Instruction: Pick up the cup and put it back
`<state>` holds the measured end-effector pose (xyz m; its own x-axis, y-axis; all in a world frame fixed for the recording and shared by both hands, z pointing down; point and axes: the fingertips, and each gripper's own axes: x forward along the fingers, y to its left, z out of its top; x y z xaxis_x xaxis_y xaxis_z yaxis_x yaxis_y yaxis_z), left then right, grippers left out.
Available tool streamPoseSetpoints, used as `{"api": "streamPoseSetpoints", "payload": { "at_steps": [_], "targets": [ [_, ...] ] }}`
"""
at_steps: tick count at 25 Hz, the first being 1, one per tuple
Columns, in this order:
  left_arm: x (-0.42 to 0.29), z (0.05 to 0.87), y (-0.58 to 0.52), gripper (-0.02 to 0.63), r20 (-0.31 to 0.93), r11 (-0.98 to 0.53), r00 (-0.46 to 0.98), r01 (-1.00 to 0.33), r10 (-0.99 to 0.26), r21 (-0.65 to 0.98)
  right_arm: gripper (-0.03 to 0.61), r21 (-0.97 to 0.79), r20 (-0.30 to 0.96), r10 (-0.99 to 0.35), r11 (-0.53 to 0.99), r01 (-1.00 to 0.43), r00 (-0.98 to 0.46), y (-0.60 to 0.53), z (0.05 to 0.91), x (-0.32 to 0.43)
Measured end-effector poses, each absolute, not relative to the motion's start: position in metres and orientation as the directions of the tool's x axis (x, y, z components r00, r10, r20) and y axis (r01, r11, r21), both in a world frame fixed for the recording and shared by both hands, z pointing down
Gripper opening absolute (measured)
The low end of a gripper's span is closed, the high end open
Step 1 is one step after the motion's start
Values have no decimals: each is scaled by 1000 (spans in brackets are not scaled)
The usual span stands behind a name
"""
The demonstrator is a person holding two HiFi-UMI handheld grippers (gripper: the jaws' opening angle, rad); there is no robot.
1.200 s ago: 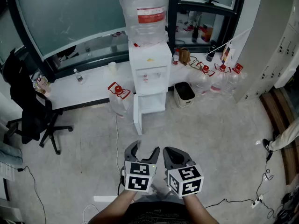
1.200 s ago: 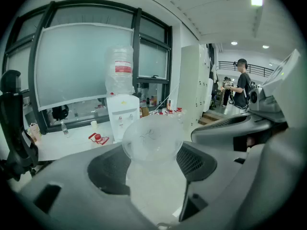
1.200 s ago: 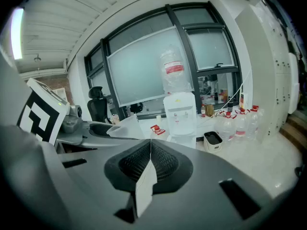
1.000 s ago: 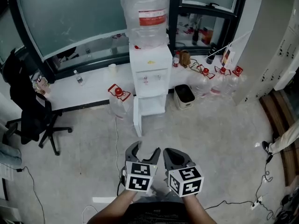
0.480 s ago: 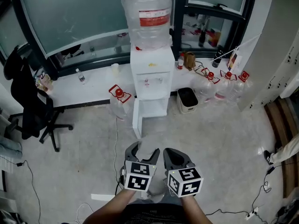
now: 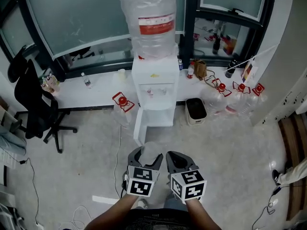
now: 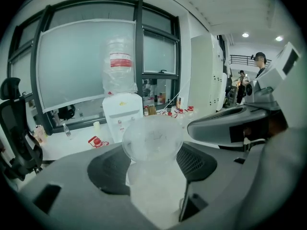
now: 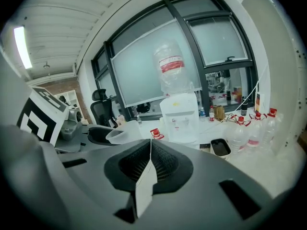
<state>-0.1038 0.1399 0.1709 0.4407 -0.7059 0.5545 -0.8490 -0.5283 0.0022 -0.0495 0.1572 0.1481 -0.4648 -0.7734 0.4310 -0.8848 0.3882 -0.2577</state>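
A clear plastic cup (image 6: pixel 149 150) is held in my left gripper (image 6: pixel 145 159), low in the head view above the floor. In the left gripper view the cup (image 7: pixel 152 142) fills the gap between the two dark pads, mouth facing away. My right gripper (image 6: pixel 175 160) is just right of it, shut, with nothing between its jaws (image 8: pixel 150 153). From the right gripper view the cup (image 8: pixel 123 132) shows at the left. The white water dispenser (image 6: pixel 154 87) with its big bottle stands ahead by the window.
A black office chair (image 6: pixel 32 104) stands at the left. A white ledge (image 6: pixel 91 94) runs along the window. A small bin (image 6: pixel 195 110) and several water jugs (image 6: pixel 229 98) lie right of the dispenser. Cables (image 6: pixel 33 186) trail on the floor.
The view has moved closer to the water dispenser, which now sits lower and larger in the picture. Both grippers keep their places, the left still holding the cup.
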Motion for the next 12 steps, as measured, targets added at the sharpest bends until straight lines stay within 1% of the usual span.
{"api": "streamPoseSetpoints", "payload": {
  "at_steps": [12],
  "targets": [
    [-45, 171, 99, 301, 564, -468, 367, -883, -740, -39, 21, -283, 398, -746, 453, -845, -533, 106, 145, 10]
  ]
}}
